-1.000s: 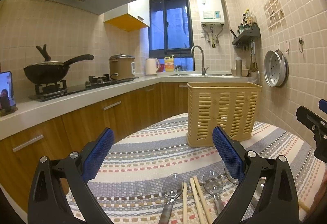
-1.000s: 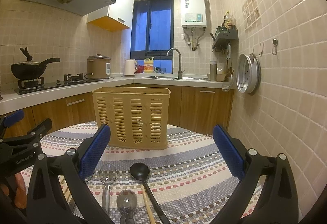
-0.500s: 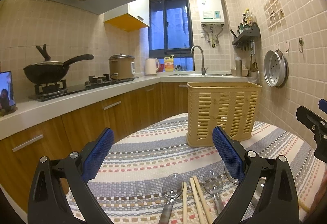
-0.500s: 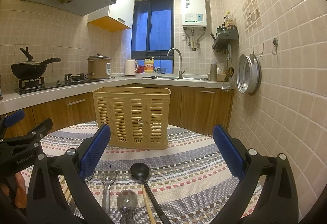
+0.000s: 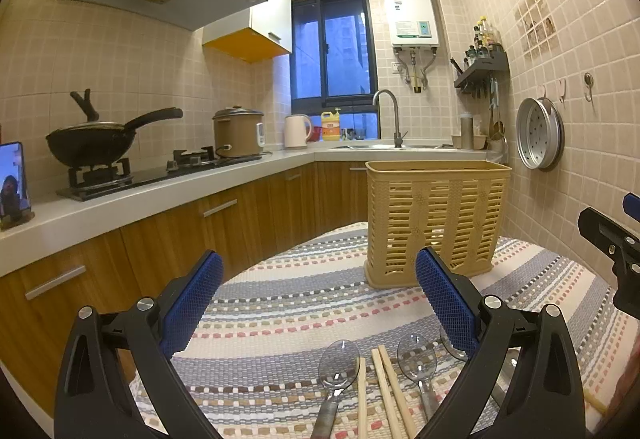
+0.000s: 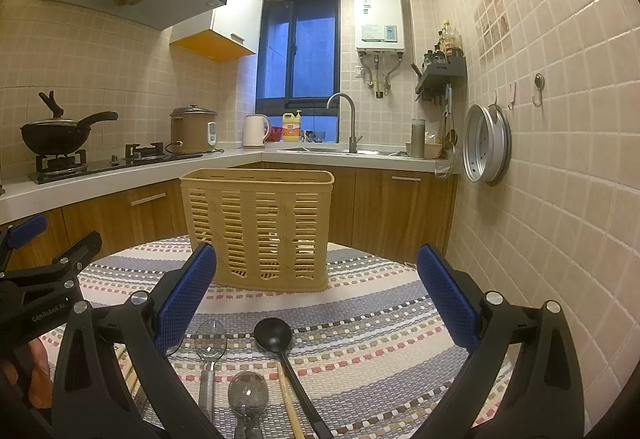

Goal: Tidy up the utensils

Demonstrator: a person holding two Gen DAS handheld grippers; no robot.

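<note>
L gripper [image 5: 318,297]: jaws wide apart, nothing between the blue pads; hovers above the near edge of the desk, facing the basket.
R gripper [image 6: 318,289]: also released, jaws spread wide, nothing held; hovers low over the utensils.
Desk [image 6: 380,319]: covered w/ striped woven cloth, grey/pink/tan bands.
Basket [image 5: 434,217]: tan slatted plastic holder, upright on the far part of the desk, well apart from the utensils. In R view [image 6: 258,227] it sits centre-left. Can't tell what's inside.
Black ladle [image 6: 274,335]: bowl towards the basket, handle running back to the near edge, lies flat between the R gripper jaws.
Clear spoons, R view: one [image 6: 211,337] just left of the ladle; another [image 6: 248,395] nearer the camera, between that spoon and the ladle handle.
Clear spoons, L view: one [image 5: 339,363] left of the chopsticks, one [image 5: 416,359] right of them; a third bowl partly hidden behind the right pad.
Chopsticks [image 5: 386,387]: pale wood, lying flat among the spoons, tips pointing towards the basket; one more stick [image 6: 288,399] beside the ladle handle in R view.
Bkgd: wok [image 5: 92,143] on the stove, rice cooker [image 5: 239,131], kettle [image 5: 297,131], sink tap [image 5: 390,115], round steamer tray [image 5: 538,135] hung on the tiled wall.
</note>
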